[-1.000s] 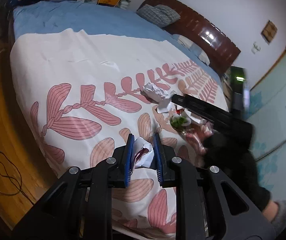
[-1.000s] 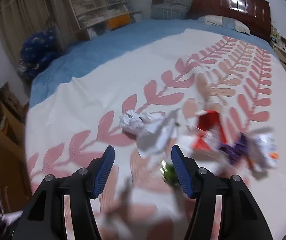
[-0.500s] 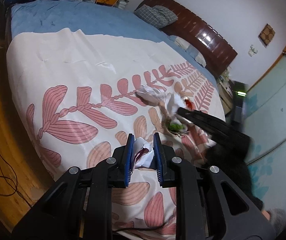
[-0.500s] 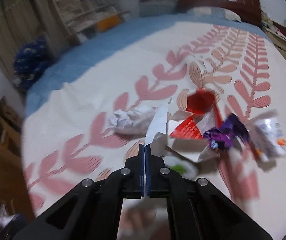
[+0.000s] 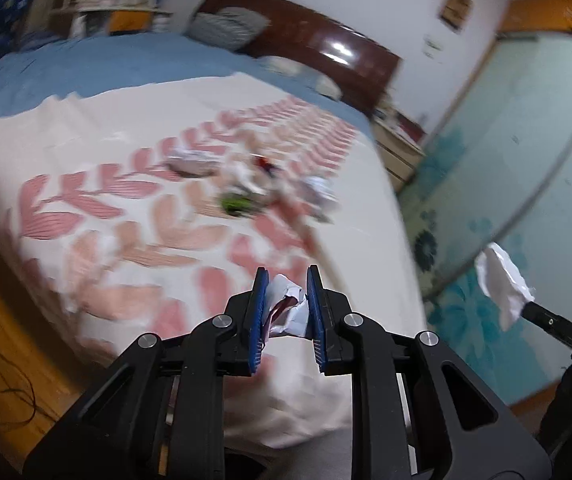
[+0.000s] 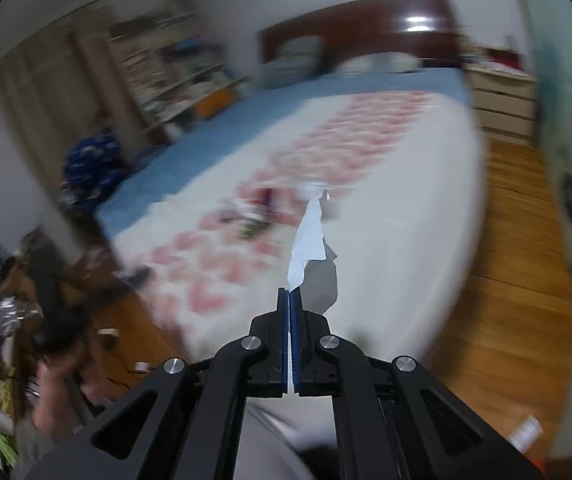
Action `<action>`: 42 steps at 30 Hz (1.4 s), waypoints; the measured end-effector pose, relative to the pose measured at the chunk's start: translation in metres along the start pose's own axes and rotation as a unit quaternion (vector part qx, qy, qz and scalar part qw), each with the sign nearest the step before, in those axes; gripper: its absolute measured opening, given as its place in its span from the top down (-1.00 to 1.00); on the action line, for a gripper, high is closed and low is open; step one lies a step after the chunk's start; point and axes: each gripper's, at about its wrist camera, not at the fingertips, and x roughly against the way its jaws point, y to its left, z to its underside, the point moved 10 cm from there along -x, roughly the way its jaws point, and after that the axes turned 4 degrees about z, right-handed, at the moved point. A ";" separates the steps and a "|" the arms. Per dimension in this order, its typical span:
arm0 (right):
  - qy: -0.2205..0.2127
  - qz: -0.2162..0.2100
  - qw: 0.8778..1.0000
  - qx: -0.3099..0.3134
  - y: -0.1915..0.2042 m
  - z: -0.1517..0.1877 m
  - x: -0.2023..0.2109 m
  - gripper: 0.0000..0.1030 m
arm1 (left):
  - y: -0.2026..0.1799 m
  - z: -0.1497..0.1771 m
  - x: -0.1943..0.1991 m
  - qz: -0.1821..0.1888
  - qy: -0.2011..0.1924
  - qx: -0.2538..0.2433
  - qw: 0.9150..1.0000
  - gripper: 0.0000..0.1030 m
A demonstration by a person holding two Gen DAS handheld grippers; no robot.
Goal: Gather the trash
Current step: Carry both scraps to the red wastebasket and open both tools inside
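Note:
My left gripper (image 5: pixel 286 292) is shut on a crumpled white paper wad with red print (image 5: pixel 288 306), held above the near corner of the bed. My right gripper (image 6: pixel 289 296) is shut on a thin white paper sheet (image 6: pixel 310 236) that sticks up from its pads. In the left wrist view that sheet (image 5: pixel 502 284) hangs off the bed's right side, in front of the teal door. The remaining trash pile (image 5: pixel 254 188) lies blurred on the leaf-patterned bedspread (image 5: pixel 126 208), with a green piece and white wads; the right wrist view shows the trash pile (image 6: pixel 254 216) too.
A dark wooden headboard (image 5: pixel 326 48) and pillows stand at the far end. A nightstand (image 5: pixel 398 148) sits right of the bed by the teal sliding door (image 5: pixel 526 140). Wooden floor (image 6: pixel 506 280) runs alongside. A person's hand (image 6: pixel 58 372) and clutter show at left.
My right gripper shut on the white sheet from the pile and carried it away off the bed's side. The left gripper pulled back and swung right, still gripping its wad.

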 end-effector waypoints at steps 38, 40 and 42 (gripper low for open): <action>0.183 0.197 0.911 -0.314 -0.361 0.381 0.080 -0.20 | -0.437 0.398 -0.163 0.173 0.425 -0.298 0.837 -0.39; 0.169 0.208 0.912 -0.311 -0.363 0.377 0.086 -0.38 | -0.438 0.398 -0.162 0.174 0.425 -0.297 0.837 -0.40; 0.168 0.207 0.912 -0.310 -0.360 0.374 0.089 -0.36 | -0.439 0.399 -0.162 0.176 0.424 -0.297 0.837 -0.41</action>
